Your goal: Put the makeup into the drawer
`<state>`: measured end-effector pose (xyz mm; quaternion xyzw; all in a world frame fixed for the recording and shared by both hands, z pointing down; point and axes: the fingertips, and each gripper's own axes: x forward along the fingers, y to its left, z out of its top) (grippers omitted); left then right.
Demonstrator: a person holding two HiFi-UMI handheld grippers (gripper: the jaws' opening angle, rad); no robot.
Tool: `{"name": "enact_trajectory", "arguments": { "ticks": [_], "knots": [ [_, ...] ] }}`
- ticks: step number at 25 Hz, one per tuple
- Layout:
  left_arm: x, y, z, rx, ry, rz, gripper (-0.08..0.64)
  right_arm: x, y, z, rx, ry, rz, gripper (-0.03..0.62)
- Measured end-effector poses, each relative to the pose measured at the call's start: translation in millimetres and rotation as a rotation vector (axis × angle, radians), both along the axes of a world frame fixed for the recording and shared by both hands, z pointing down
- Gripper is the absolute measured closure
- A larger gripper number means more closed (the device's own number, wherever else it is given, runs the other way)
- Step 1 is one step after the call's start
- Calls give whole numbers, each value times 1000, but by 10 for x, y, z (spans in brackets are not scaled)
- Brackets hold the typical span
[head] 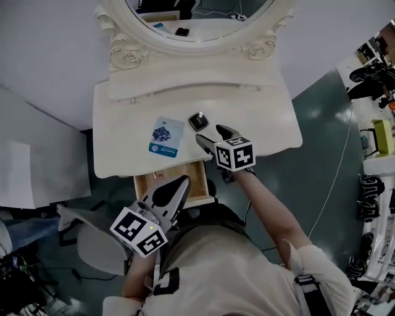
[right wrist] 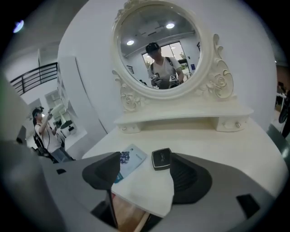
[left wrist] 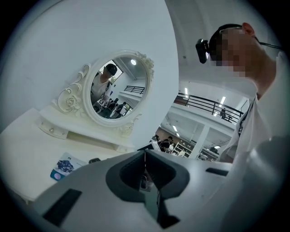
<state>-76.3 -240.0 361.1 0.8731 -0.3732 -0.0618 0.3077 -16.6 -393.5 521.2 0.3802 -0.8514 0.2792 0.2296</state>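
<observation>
Nearest, over the open pale-wood drawer (head: 148, 182): left gripper (head: 179, 185), smooth grey jaws pressed together, nothing between. Just beyond, above the glossy cream tabletop (head: 259, 117): right gripper (head: 211, 136), ribbed dark pads spread wide and empty, with the small square black compact (head: 198, 120), round-cornered, lying flat just past them beside a flat blue-and-white packet (head: 166, 137). Farthest back, an oval mirror (head: 197, 18) in carved scrollwork.

The table (head: 117, 117) and its mirror frame (head: 126, 55) are cream white, the drawer (head: 147, 183) pale wood inside. The makeup compact (head: 198, 121) is black with a pale border, the card (head: 166, 137) white and blue. The left gripper (head: 182, 181) and right gripper (head: 211, 136) are grey with dark jaws, their cubes (head: 235, 154) marked in black-and-white squares.
</observation>
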Motion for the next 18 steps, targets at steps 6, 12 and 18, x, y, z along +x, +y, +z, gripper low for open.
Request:
{"name": "enact_trajectory", "arguments": {
  "ticks": [6, 12, 18],
  "knots": [
    [41, -101, 71, -26, -17, -26, 502, -45, -367, 350, 5, 118, -59, 272],
    [-18, -127, 97, -47, -35, -55, 502, -173, -500, 657, -13, 204, -112, 271],
    [-145, -137, 108, -56, -44, -81, 502, -191, -611, 923, -30, 285, -117, 270]
  ]
}}
